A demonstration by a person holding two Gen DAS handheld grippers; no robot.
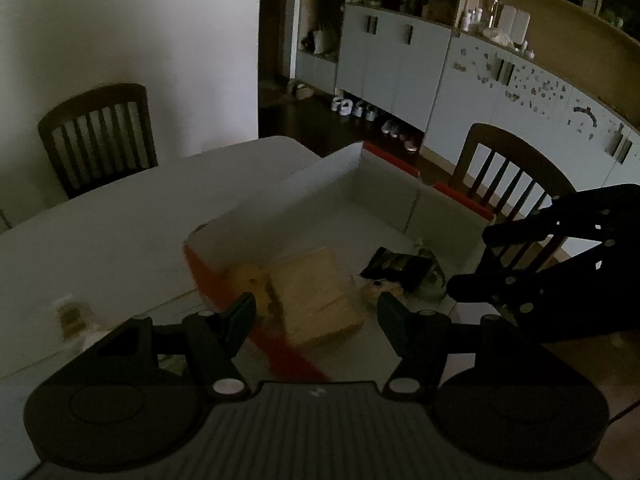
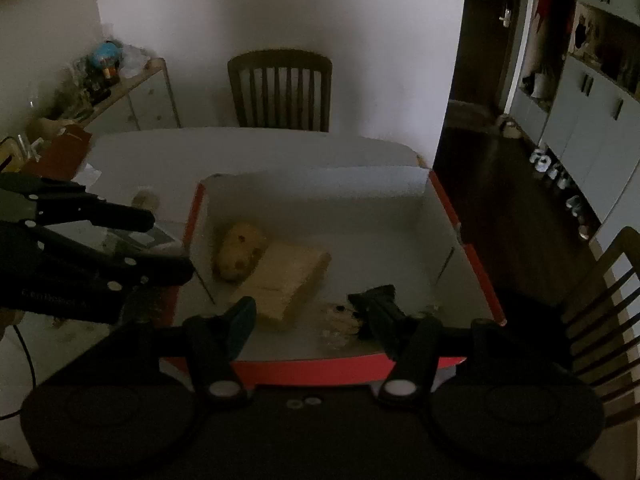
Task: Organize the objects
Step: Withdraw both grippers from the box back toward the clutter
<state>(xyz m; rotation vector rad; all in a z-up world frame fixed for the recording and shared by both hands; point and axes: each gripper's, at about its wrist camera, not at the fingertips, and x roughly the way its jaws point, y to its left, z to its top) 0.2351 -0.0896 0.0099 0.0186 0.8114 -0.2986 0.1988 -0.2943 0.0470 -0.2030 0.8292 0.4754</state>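
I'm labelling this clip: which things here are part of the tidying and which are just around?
Part of the job: red-edged box; round bun; tan block; dark packet; left gripper; right gripper.

Just around: table; chair; shoes; cabinets.

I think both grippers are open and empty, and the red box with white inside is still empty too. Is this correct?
Not entirely. Both grippers, left and right, are open and empty, but the red box is not empty. The right wrist view shows a tan block, a round yellowish item and a dark item inside.
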